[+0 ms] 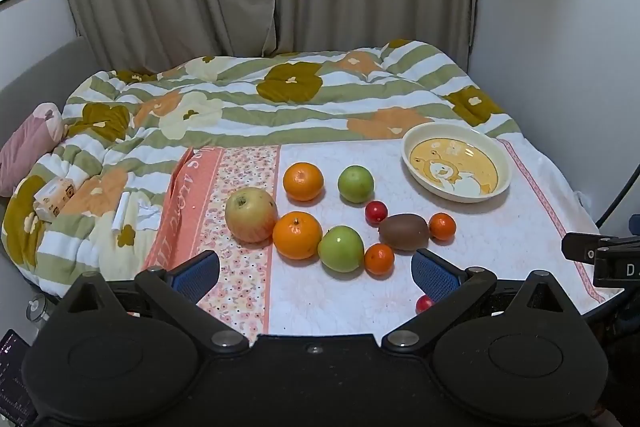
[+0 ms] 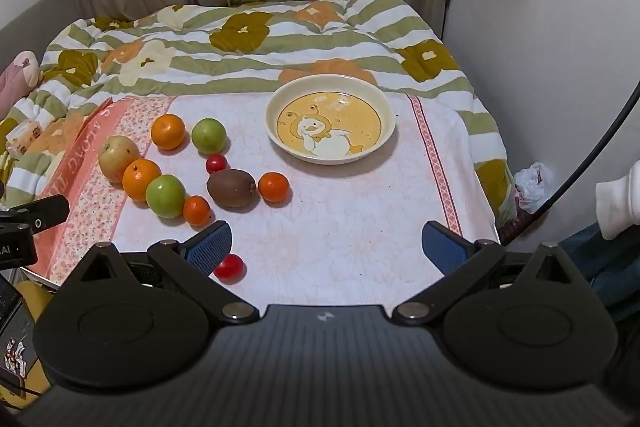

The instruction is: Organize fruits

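Both tools are up and waiting: the left tool (image 1: 316,271) stands spread wide with nothing between its blue pads, and the right tool (image 2: 326,247) is just as wide and just as bare. The fruit sits loose on a pale cloth (image 2: 360,227) over the bed, clustered to the left of the empty duck-print plate (image 2: 390,125). There is the big apple (image 1: 251,214) touching an orange (image 1: 297,235), which is right up against a green apple (image 1: 341,249), with a small tangerine (image 1: 379,259) just beside that. The kiwi (image 2: 232,187) lies between a cherry tomato (image 2: 216,163) and another tangerine (image 2: 273,187). One stray tomato (image 2: 229,267) sits right by the right tool's left pad. My read: these are round, smooth, likely to roll on soft bedding. Grip across the widest middle, gently on the tomatoes and kiwi, since they bruise; the apples look firm and heavier.
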`<state>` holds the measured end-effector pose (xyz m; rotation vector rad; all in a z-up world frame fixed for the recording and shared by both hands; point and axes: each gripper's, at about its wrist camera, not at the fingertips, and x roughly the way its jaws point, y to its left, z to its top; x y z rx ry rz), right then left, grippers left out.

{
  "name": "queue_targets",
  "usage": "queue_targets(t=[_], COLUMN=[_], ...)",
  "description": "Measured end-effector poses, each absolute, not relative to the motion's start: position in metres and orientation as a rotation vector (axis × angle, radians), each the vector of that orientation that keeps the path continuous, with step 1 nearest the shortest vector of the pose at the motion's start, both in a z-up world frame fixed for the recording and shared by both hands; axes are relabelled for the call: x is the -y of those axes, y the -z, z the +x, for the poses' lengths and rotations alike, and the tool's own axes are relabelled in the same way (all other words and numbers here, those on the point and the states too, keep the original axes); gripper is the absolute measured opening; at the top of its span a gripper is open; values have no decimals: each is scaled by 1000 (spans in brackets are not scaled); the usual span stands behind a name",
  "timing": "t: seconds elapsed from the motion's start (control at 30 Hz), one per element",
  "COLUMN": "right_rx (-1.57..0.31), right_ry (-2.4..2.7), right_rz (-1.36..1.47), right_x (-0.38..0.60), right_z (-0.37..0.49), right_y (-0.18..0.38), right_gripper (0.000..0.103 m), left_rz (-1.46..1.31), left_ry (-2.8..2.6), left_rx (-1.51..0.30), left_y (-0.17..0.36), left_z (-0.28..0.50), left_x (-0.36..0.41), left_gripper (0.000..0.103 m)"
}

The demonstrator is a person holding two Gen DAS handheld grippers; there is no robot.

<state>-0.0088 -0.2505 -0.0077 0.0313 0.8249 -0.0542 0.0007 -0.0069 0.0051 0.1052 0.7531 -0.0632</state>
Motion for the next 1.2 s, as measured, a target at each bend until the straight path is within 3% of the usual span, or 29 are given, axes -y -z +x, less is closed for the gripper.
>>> queue_targets(t=[1.2], right_rx=[-821], right_ry=[53], right_rz=[41], right_x=[246], right_z=[-5], right_y=[6], right_gripper=[103], left_rz=[101], left_ry=[63], left_rx=[-734], left_y=[-6], left_z=[6], left_x=[1], left_gripper=[103])
